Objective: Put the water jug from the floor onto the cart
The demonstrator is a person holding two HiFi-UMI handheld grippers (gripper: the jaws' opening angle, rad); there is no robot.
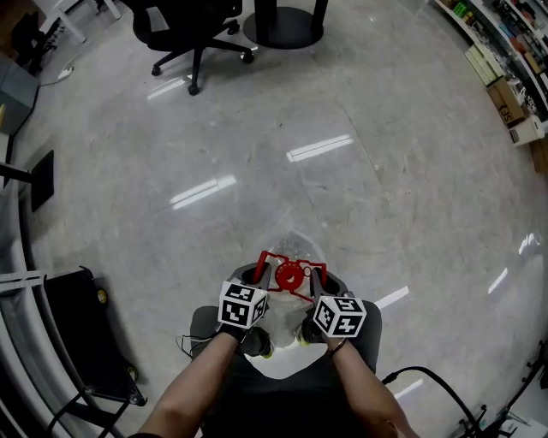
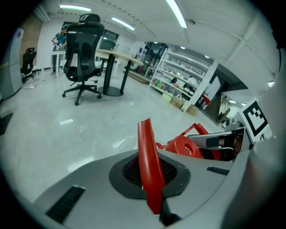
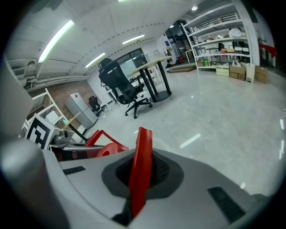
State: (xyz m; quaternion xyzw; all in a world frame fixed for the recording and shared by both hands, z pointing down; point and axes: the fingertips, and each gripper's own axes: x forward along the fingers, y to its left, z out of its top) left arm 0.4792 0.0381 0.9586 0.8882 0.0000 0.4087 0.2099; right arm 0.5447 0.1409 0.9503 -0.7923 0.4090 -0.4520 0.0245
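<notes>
Btm ctr of head view: clear plastic water jug (image 1: 285, 318). Its thin red plastic handle (image 1: 289, 275) is clamped tight by left claw (image 1: 260, 275) & right claw (image 1: 316, 279), one each side. Risk: narrow strap slips thru pads, or jug swings & drops onto grey polished floor (image 1: 360, 197).

Office-cum-storeroom — swivel chair (image 2: 82, 53), pedestal table (image 2: 118, 57), stocked shelving (image 2: 183, 74), strip lights (image 2: 176, 13) — polished floor (image 1: 385, 214)

Clear plastic water jug (image 1: 294, 246) with red cap (image 1: 289, 276) and red carrying handle (image 1: 267, 257), seen from above, upright, near centre of pale polished floor (image 1: 342, 154), handle clamped at both sides.
</notes>
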